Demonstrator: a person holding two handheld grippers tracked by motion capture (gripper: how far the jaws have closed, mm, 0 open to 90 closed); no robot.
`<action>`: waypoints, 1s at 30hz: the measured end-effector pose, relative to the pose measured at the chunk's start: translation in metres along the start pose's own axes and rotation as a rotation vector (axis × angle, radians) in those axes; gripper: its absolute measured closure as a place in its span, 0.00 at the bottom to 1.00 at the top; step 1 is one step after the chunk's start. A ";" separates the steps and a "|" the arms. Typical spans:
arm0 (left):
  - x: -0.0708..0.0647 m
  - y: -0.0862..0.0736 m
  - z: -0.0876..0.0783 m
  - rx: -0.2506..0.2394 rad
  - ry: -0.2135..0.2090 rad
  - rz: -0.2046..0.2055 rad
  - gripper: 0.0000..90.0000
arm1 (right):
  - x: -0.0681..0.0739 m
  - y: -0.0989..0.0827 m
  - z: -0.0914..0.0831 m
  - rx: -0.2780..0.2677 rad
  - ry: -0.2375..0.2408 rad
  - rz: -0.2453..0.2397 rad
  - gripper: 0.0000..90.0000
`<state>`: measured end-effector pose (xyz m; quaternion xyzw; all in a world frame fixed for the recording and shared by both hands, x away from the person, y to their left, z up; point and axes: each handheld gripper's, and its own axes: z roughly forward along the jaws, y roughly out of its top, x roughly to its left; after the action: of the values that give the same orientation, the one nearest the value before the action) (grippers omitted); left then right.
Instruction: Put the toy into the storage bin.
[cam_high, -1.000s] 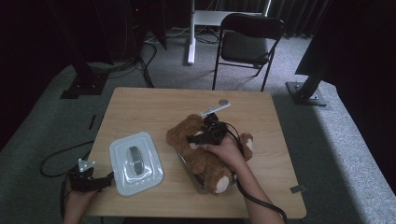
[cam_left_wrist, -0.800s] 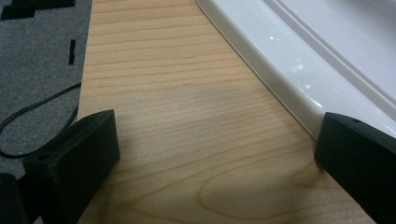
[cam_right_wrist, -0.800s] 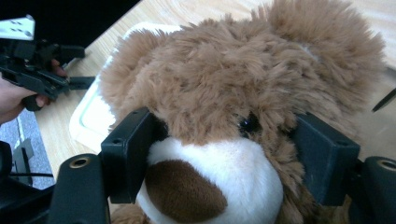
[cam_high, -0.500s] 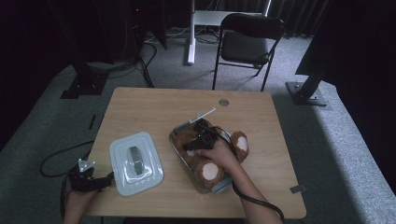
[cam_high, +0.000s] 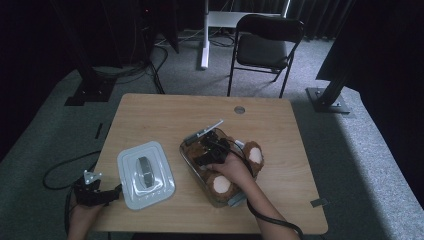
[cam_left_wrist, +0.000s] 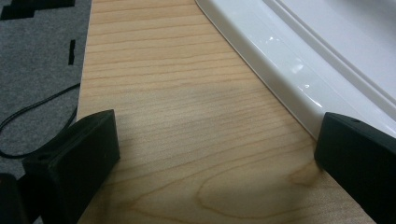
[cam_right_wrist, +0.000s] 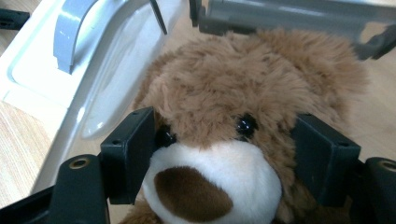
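The wooden surface (cam_high: 150, 117) carries a white container lid (cam_high: 145, 173) with a grey handle at its left and a clear glass container (cam_high: 189, 156) beside it, where the brown teddy bear (cam_high: 235, 165) lies, its feet hanging over the rim. The right hand-held gripper (cam_right_wrist: 224, 154) clasps the bear's head (cam_right_wrist: 243, 88), jaws wide against the plush. Soft, light and squashy, it likely handles best by head or torso. The left hand-held gripper (cam_left_wrist: 217, 154) rests released, empty, beside the lid's edge (cam_left_wrist: 280, 79).
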<state>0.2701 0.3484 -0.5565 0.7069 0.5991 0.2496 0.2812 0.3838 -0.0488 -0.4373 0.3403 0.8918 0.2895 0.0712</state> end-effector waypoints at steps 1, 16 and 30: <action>0.000 0.000 0.000 0.000 0.001 0.001 0.01 | 0.000 0.000 -0.003 -0.008 0.000 -0.003 0.31; 0.000 0.000 0.000 0.000 0.000 0.001 0.01 | -0.011 -0.014 -0.096 -0.267 0.079 0.046 0.37; 0.000 0.000 0.000 -0.001 0.000 -0.002 0.01 | -0.041 -0.068 -0.140 -0.324 0.026 0.121 0.40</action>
<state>0.2702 0.3483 -0.5566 0.7063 0.5994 0.2497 0.2820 0.3311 -0.1822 -0.3637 0.3739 0.8122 0.4375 0.0960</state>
